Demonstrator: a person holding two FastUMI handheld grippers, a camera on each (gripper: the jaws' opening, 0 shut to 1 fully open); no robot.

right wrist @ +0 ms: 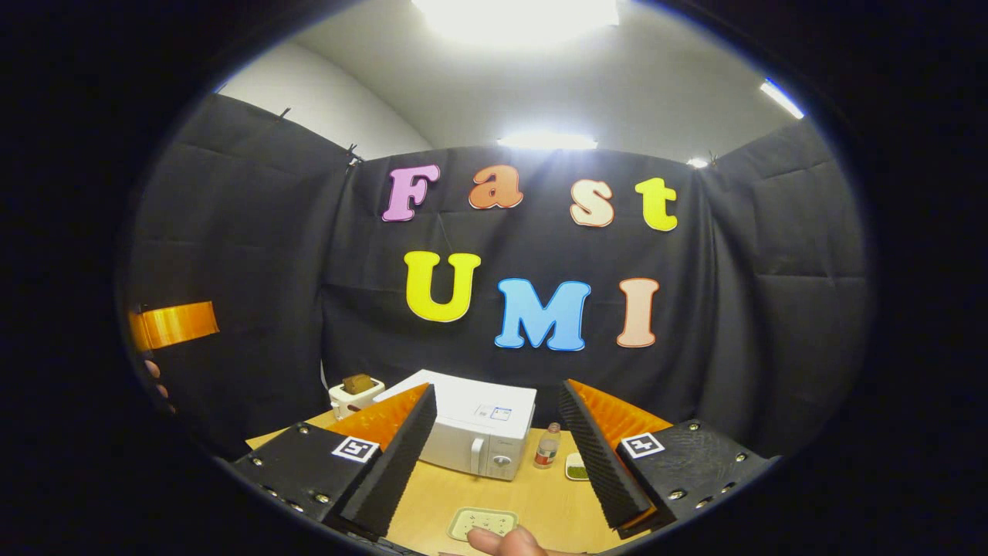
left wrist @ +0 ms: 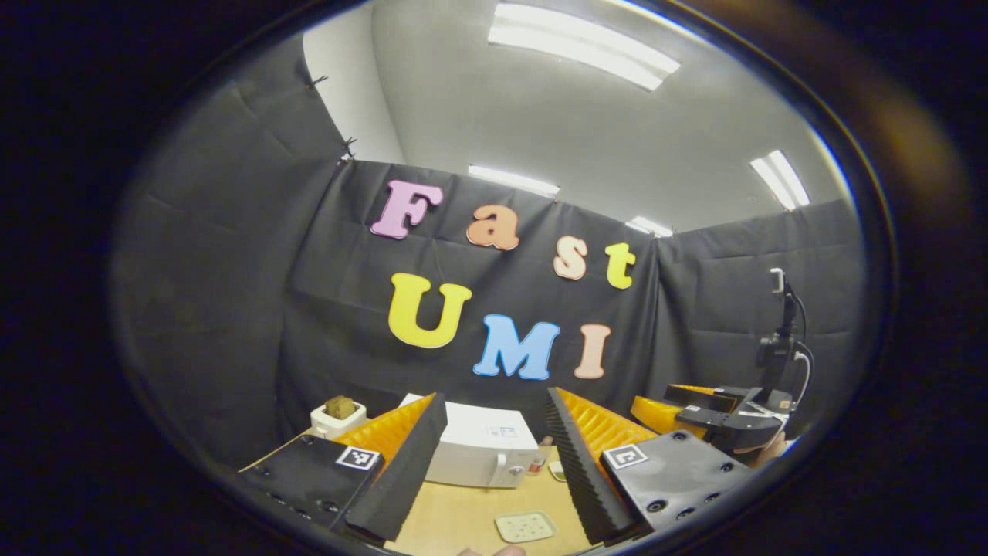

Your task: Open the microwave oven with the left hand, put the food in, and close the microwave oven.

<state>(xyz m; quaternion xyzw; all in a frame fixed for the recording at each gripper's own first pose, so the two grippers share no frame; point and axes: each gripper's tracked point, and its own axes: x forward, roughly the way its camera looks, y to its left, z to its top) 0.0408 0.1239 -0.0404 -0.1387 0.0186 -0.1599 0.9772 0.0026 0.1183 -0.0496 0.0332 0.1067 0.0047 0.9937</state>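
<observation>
While jaws gape, microwave [left wrist: 480, 452] sits beyond, seemingly shut.

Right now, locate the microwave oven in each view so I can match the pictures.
Left gripper view: the microwave oven sits low at centre, between that gripper's two fingers, door shut.
Right gripper view: low at centre, again between the fingers.
Shared landmark: the small white toaster just left of it.

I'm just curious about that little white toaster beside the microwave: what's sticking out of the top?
A brown chunk, probably bread, pokes up from the toaster, left of the shut microwave on the table. Whatever sits lower in the toaster is covered by its walls.
</observation>
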